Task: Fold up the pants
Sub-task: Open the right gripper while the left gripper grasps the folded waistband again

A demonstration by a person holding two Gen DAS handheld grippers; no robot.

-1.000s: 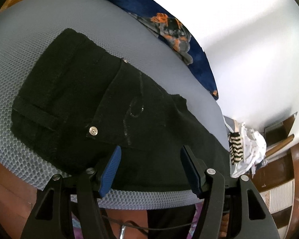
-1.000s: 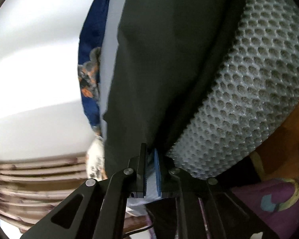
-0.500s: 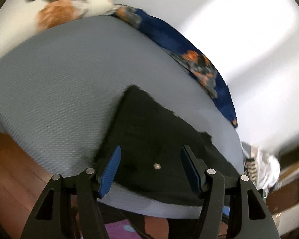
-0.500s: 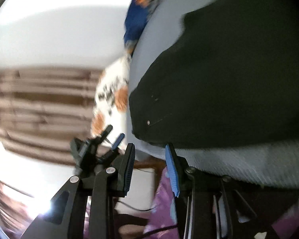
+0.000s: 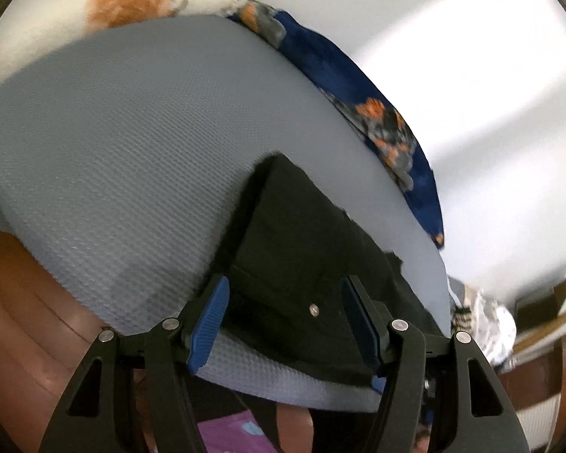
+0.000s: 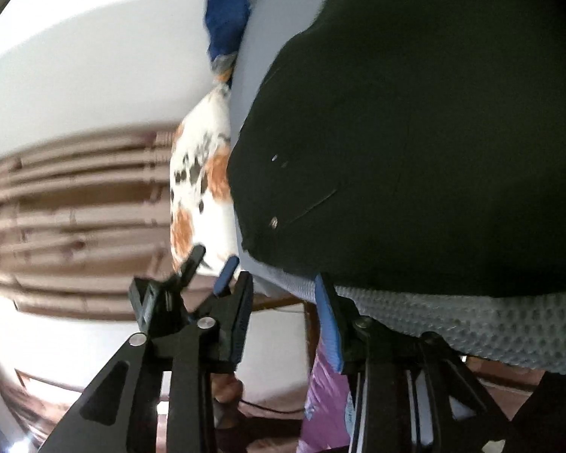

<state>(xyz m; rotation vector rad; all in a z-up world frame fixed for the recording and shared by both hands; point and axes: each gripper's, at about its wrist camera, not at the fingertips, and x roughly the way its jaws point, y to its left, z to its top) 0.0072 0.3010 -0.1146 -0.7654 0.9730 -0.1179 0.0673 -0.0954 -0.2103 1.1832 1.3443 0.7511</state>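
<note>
Black pants (image 5: 313,249) on grey mat (image 5: 124,151); no writing legible.

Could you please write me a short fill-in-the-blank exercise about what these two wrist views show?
1. The black denim pants lie on a grey ____ mattress.
2. Nothing is between the blue pads of the left gripper, so it holds ____.
3. The right gripper has its jaws ____, with no cloth between them.

Missing words: mesh; nothing; opening
</note>
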